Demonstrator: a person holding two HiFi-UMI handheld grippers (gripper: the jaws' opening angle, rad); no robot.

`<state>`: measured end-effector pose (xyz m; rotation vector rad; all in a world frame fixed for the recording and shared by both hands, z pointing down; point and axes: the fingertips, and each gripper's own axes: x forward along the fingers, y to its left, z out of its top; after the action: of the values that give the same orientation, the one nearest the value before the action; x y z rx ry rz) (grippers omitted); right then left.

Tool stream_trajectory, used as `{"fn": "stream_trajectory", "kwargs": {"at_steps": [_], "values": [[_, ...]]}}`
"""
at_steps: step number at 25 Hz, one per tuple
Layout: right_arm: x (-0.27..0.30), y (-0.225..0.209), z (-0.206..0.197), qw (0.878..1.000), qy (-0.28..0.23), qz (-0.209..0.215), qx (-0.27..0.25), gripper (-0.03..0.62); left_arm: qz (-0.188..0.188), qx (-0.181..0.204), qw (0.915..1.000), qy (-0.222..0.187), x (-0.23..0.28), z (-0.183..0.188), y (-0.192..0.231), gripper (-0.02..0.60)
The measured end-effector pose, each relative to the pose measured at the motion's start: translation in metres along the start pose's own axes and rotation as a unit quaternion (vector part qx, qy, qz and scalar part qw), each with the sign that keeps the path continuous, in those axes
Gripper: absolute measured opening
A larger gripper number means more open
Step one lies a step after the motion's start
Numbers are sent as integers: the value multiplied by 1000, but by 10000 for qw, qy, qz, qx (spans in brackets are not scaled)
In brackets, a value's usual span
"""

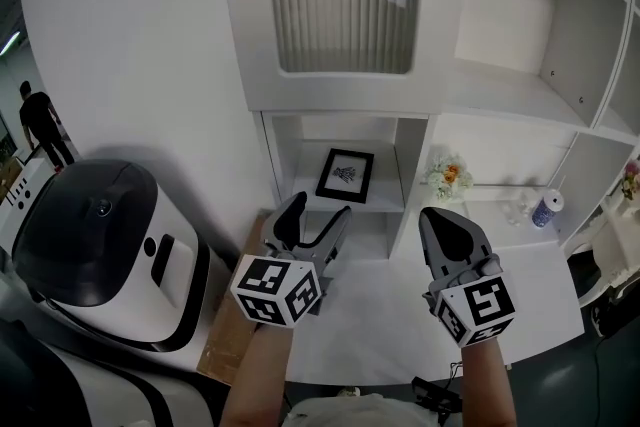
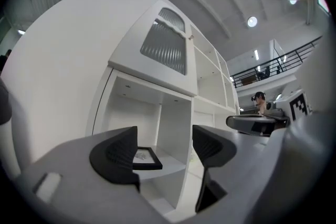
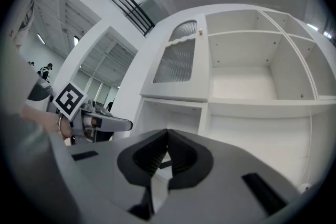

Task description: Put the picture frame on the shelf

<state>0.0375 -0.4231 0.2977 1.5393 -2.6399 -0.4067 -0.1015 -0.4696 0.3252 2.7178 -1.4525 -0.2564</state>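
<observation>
The frame (image 1: 345, 175) lies flat on the shelf (image 1: 388, 190), so I judge the placing done. My left tongs (image 1: 312, 221) gape empty, clear of it; my right tongs (image 1: 452, 237) are closed on nothing. Next I'd only draw back.

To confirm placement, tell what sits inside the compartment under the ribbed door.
Only the picture frame, lying flat on the shelf board. The open left gripper covers part of the space beneath.

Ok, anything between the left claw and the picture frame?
Nothing visible: the picture frame lies alone on its shelf, and the open left claw faces it through empty air.
</observation>
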Motion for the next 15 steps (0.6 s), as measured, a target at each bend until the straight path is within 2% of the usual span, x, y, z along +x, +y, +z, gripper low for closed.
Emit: {"fn": "stream_trajectory", "kwargs": {"at_steps": [2, 6, 8, 10, 11, 15], "values": [[-1, 1, 2, 10000, 15, 79, -44, 8, 48, 280, 9996, -50, -3, 5, -4, 331], [-5, 0, 10, 9998, -16, 155, -107, 8, 397, 901, 9945, -343, -13, 24, -9, 268], [-8, 1, 14, 9998, -7, 187, -107, 8, 618, 1136, 9908, -400, -20, 31, -10, 183], [-11, 2, 20, 9997, -30, 212, -132, 8, 816, 1307, 9870, -447, -28, 38, -11, 48], [-12, 2, 22, 9997, -58, 212, -138, 8, 861, 1373, 9858, -449, -31, 41, -12, 9], [-17, 5, 30, 9996, -125, 206, -159, 8, 801, 1539, 9840, -413, -41, 49, -23, 9]]}}
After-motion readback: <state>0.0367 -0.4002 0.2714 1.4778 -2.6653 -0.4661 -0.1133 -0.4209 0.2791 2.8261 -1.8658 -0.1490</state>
